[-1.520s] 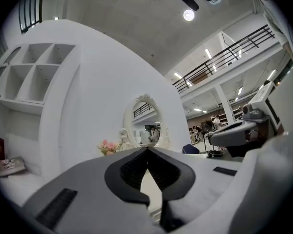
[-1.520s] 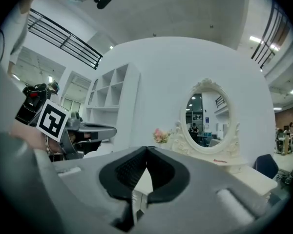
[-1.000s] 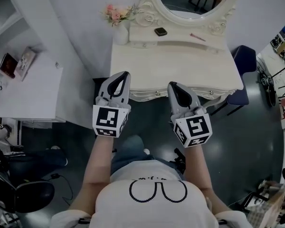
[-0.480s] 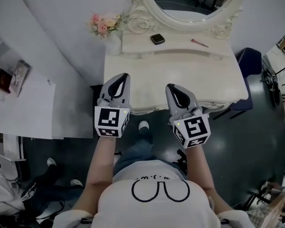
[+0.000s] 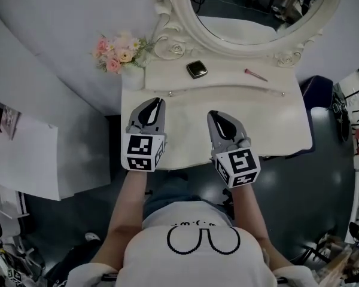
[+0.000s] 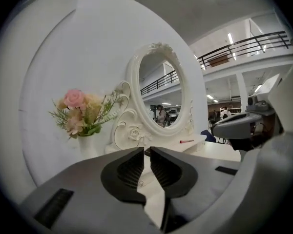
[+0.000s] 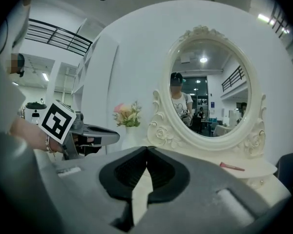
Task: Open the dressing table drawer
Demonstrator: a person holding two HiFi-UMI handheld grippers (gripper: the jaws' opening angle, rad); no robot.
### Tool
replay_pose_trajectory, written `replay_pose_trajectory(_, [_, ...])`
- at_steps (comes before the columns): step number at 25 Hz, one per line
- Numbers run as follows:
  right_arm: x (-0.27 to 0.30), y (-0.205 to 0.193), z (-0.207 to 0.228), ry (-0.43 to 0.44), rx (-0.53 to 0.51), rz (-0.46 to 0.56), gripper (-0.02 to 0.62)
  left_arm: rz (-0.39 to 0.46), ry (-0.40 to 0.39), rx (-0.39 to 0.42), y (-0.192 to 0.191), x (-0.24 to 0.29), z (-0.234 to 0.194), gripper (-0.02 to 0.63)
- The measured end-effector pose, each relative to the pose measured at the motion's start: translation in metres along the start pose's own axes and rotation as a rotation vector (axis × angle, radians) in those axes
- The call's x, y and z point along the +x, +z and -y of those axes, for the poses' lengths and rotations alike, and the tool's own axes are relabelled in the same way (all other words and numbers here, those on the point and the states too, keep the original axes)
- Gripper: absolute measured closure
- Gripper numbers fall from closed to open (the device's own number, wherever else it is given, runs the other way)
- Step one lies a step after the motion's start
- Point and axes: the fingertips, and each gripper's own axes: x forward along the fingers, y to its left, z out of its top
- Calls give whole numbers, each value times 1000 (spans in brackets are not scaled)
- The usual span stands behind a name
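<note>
As the left gripper (image 5: 157, 100) opens slightly on nothing and the right gripper (image 5: 212, 113) sits closed and empty, the drawer (image 5: 224, 91) spans left-right just above both in frame, its left knob (image 5: 167, 92) nearest the left gripper.

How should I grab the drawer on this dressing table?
By a knob. The tier under the mirror shows a small knob near each end of its front; it sticks out toward you, so come in level from the front and pinch it. The left gripper, jaws opening and empty, looks nearest. The front below the tabletop is hidden.
</note>
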Motion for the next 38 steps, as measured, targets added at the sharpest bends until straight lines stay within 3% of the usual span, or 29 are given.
replay_pose_trajectory(3, [24, -7, 17, -3, 11, -27, 595, -53, -9, -27, -13, 31, -10, 476])
replay_pose_trajectory(4, [31, -9, 22, -4, 16, -35, 595, -64, -6, -32, -16, 39, -13, 467])
replay_pose_trajectory(14, [80, -49, 44, 24, 81, -147, 595, -212, 9, -87, -85, 85, -15, 468])
replay_pose_trajectory(23, [87, -91, 57, 61, 99, -266, 595, -368, 55, -148, -150, 119, -22, 468])
replay_pose_trajectory(29, [87, -105, 61, 102, 90, -304, 595, -374, 119, -180, -158, 134, -28, 468])
replay_pose_trajectory(33, [87, -108, 58, 130, 83, -309, 595, -390, 128, -182, -158, 138, -30, 517])
replay_pose_trajectory(38, [85, -106, 58, 148, 67, -305, 595, -405, 137, -199, -158, 134, -27, 517])
